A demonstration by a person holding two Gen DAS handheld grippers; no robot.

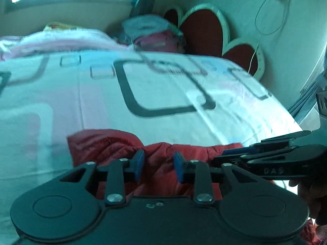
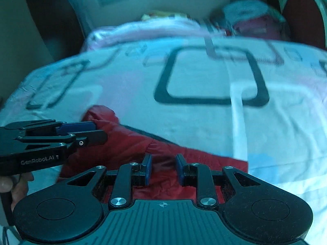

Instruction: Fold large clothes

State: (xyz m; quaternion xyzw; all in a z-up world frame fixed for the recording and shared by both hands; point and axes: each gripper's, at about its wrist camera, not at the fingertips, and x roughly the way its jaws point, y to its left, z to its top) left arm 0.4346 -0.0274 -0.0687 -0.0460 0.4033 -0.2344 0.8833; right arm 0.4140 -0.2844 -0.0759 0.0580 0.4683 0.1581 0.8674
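Observation:
A red quilted jacket lies bunched near the front edge of the bed and also shows in the right wrist view. My left gripper is open just above the jacket, blue pads apart with nothing between them. My right gripper is open too, over the jacket's near edge. Each gripper shows from the side in the other's view: the right one at the jacket's right end, the left one at its left end. Both views are blurred.
The bed carries a pale sheet printed with dark rounded squares. A pink blanket and piled clothes lie at the far end. A red heart-shaped headboard and a hanging white cable are at the right wall.

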